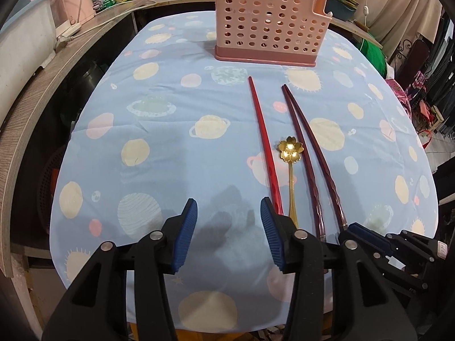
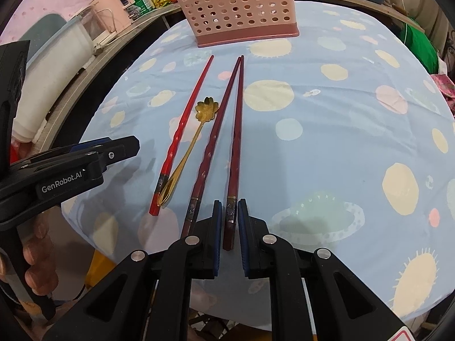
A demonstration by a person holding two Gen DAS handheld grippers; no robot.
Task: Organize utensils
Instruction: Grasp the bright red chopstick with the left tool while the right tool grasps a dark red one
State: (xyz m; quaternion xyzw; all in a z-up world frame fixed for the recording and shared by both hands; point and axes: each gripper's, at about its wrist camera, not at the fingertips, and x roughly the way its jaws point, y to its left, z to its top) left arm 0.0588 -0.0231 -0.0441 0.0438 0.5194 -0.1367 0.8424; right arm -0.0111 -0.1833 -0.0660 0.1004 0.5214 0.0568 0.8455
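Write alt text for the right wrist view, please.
The right tool is closed on the end of a dark red chopstick lying on a blue tablecloth. Beside it lie another dark chopstick, a gold spoon and a red chopstick.

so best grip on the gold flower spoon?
Take the gold spoon mid-handle, from above, jaws across the stem. The flower bowl is wide and flat; the looped end lies against the bright red chopstick, while mid-handle has cloth showing on both sides.

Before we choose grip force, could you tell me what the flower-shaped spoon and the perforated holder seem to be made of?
Spoon: probably polished gold-toned metal; its bowl throws bright glints. Holder: likely matte pink plastic; moulded walls with evenly punched round holes.
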